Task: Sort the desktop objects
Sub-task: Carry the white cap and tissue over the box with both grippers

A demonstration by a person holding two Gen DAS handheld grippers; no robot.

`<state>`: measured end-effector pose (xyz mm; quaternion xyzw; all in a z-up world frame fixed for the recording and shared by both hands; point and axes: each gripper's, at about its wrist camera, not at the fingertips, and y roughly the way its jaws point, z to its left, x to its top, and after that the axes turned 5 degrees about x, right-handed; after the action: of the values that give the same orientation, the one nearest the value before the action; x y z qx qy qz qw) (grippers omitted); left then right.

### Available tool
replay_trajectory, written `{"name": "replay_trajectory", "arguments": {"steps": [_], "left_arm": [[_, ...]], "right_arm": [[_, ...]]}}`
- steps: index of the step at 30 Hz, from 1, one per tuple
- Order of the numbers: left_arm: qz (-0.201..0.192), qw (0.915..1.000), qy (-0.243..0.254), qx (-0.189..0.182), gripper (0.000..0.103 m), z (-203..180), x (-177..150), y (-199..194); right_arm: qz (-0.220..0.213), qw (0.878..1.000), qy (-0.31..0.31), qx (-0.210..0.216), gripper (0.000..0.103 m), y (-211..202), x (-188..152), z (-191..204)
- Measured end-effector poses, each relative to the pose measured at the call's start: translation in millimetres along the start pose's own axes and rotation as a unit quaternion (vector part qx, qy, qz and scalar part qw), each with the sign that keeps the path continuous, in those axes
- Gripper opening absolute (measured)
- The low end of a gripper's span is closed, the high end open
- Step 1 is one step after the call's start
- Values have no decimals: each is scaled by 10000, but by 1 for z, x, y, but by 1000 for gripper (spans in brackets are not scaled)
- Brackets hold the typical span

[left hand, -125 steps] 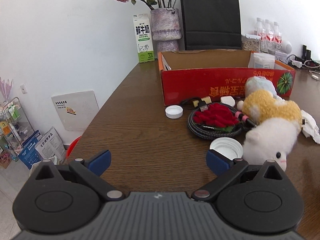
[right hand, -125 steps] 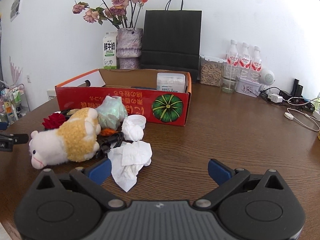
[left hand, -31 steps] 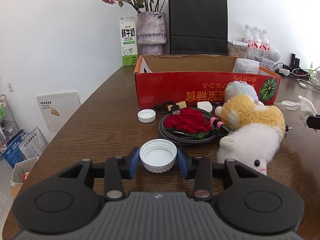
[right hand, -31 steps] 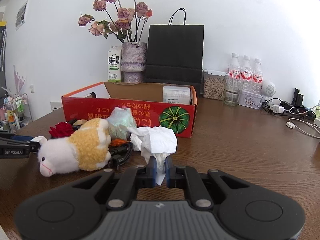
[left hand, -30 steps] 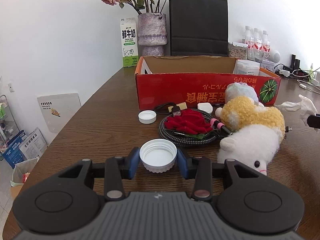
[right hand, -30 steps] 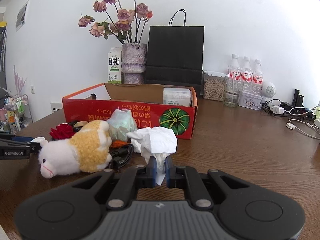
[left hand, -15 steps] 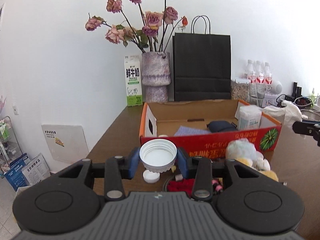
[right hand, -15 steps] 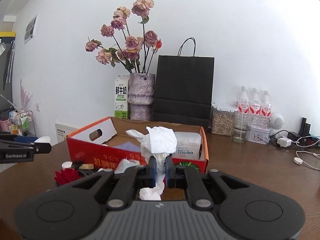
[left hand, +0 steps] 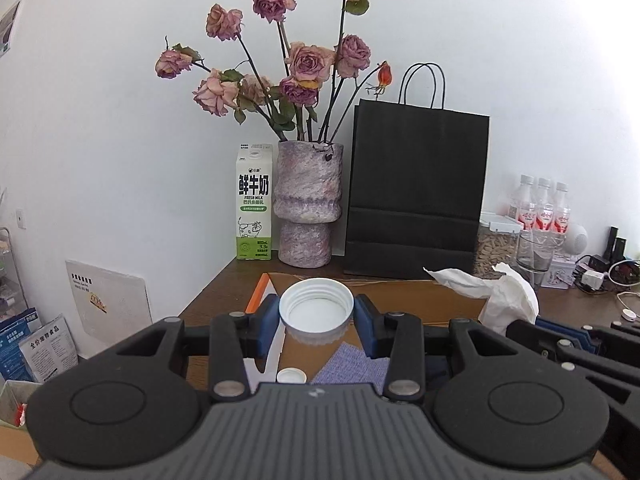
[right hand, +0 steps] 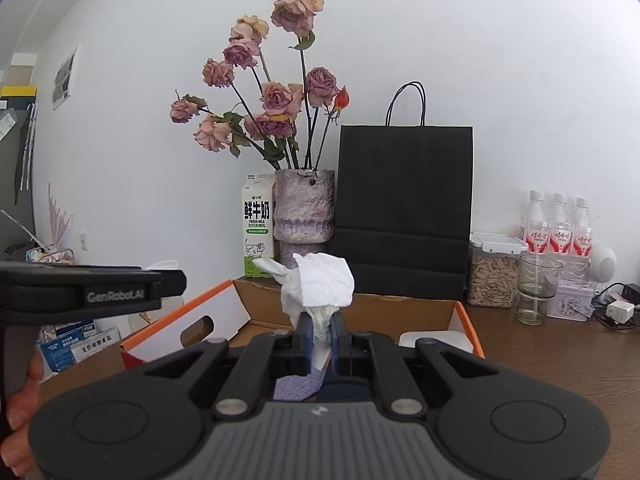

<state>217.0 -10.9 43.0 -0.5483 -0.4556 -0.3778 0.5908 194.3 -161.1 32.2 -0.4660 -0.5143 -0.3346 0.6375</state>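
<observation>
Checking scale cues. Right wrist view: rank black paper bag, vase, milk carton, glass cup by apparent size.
1. black paper bag
2. vase
3. milk carton
4. glass cup

All stand at similar depth by the wall, so the order is fairly safe.

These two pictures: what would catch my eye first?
Probably the faded roses in a mottled vase at the back wall, beside a black paper bag. Up front, the left tongs pinch a white lid and the right tongs crumpled tissue, both above an open cardboard box.
</observation>
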Motion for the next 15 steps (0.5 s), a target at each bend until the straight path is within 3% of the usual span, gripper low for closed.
{"name": "replay_trajectory", "arguments": {"steps": [6,15], "left_arm": [[387,9992,-64,94,41,0,-11,37],[454,9984,278,177,41,-12,-28,41]], "right_arm": [[221,9997,51,-5,8,23,-18,-10],[455,9989,149,-18,8,36,-25,-7]]}}
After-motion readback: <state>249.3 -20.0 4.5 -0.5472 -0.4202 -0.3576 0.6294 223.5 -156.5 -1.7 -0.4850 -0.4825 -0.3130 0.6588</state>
